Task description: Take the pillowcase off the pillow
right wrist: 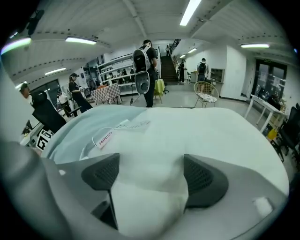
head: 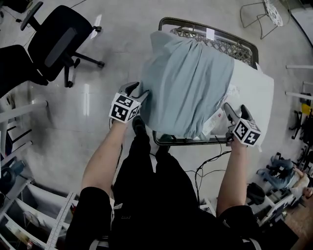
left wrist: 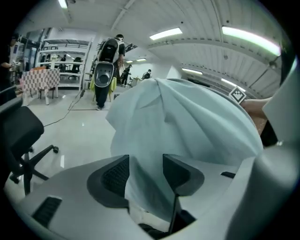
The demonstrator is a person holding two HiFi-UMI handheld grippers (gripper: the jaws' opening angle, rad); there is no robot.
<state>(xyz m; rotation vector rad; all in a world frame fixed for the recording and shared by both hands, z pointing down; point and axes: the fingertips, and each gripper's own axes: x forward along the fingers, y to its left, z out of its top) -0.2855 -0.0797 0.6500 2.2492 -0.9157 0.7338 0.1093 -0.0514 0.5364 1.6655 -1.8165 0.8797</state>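
Note:
A pale blue pillowcase [head: 186, 88] covers most of a white pillow [head: 257, 93], which lies on a metal-framed chair [head: 210, 31]. The pillow's bare right part sticks out of the case. My left gripper [head: 137, 91] is at the case's left edge. In the left gripper view its jaws stand apart with a fold of the blue cloth [left wrist: 154, 140] between the pads of the left gripper [left wrist: 146, 171]. My right gripper [head: 235, 111] is at the pillow's near right corner, open, with the white corner [right wrist: 150, 187] between its jaws. A white label [right wrist: 105, 137] hangs at the case's mouth.
A black office chair [head: 58, 44] stands on the floor at the left, and a white wire chair [head: 266, 14] at the far right. White shelving [head: 29, 210] is at the lower left. Cables [head: 205, 166] run across the floor by my legs.

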